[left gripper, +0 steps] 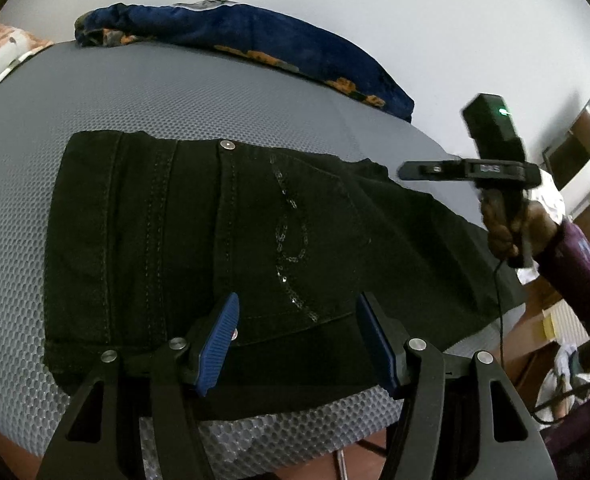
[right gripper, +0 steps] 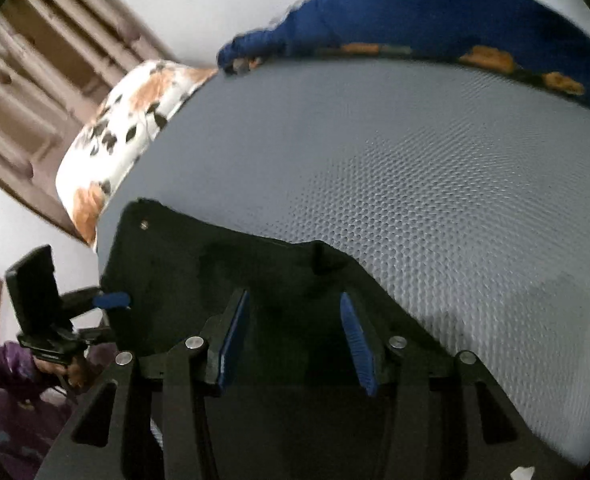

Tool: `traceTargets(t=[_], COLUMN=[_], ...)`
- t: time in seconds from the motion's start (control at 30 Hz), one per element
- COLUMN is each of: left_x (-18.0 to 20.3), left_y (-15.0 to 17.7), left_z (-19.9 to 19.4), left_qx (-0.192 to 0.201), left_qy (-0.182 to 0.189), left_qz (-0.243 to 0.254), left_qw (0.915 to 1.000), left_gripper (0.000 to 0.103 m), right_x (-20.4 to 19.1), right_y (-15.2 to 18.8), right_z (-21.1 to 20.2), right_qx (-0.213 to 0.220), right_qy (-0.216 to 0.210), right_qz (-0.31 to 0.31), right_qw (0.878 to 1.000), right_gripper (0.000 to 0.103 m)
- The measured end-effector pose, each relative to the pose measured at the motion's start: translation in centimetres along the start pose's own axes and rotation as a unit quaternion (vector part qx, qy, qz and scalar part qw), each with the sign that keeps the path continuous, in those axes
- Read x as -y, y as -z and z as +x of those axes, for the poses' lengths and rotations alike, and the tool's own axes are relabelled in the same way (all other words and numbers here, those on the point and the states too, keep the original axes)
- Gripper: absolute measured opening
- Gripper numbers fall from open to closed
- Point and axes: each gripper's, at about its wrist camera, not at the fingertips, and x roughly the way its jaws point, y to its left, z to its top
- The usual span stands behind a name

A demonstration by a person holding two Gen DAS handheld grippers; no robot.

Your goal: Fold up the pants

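Nearest in the left wrist view, left gripper [left gripper: 297, 340] spread wide, blue ribbed pads [left gripper: 219, 344] parted and clamping nothing, poised just above the near edge of the black pants [left gripper: 199, 240]. Pants lying flat in a folded block on the grey mesh-textured mattress [left gripper: 175, 96], waistband to the left with a silver button [left gripper: 227, 144] at its far edge, a curl of sequin trim [left gripper: 291, 232] running across the pocket, legs stretching off to the right toward the mattress edge. Beyond and to the right, right gripper [left gripper: 409, 170] held aloft clear of the fabric, seen edge-on from this side, gripped by a hand [left gripper: 507, 228] in a purple sleeve, a green light glowing on the black unit above it. Farther back, a rumpled blue blanket [left gripper: 255, 48] with orange patches along the far side of the mattress, against a white wall.

Likewise in the right wrist view, right gripper [right gripper: 295, 336] wide apart, blue pads [right gripper: 357, 344] bare and holding nothing, hanging over the dark pants [right gripper: 235, 264] at the near part of the mattress [right gripper: 415, 168]. At far left, left gripper [right gripper: 113, 301] showing one blue pad tip at the pants' edge. Beyond, a white floral-print pillow [right gripper: 127, 136] at the mattress's left end, the blue blanket [right gripper: 435, 16] along the far edge, and a brown tufted headboard [right gripper: 55, 72] behind.
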Motion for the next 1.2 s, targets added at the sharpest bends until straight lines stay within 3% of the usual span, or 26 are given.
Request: traceTargets(t=[0.2,0.3,0.47,0.63,1.07,1.13,1.2], left_x=[-0.2,-0.4,-0.3,-1.7,-1.7,-1.5,-1.3], left_y=[0.0,-0.1,-0.1,0.3,0.7,0.7,0.7], left_z=[0.1,0.1,-0.1,-0.7,-0.6,-0.5,-0.5], left_qx=[-0.001,0.001,0.006,0.040,0.041,0.040,0.035], left_qy=[0.006,0.009,0.006,-0.022,-0.025,-0.027,-0.029], left_qz=[-0.011,-0.016,-0.014,-0.025,-0.012,-0.006,-0.004], left_qw=[0.9999,0.9998,0.9999,0.9986,0.9988,0.9988,0.9990], left_gripper=[0.062,0.062,0.062,0.066,0.067,0.067,0.068], right_x=[0.6,0.8,0.1,0.2,-0.1,1.6,4.5], right_y=[-0.9,-1.6,-2.0,-2.4,-2.7,-2.8,-2.9], right_z=[2.7,3.5,3.3,2.7,3.8,3.2,2.0], right_qx=[-0.050,-0.054,-0.023,0.017,0.060,0.067,0.082], right_qy=[-0.029,-0.018,0.012,0.063,0.119,0.071,0.062], right_qz=[-0.021,-0.030,-0.054,-0.056,-0.088,-0.041,0.039], right_qw=[0.998,0.998,0.998,0.996,0.987,0.994,0.994], right_gripper=[0.038,0.019,0.007,0.004,0.003,0.004,0.008])
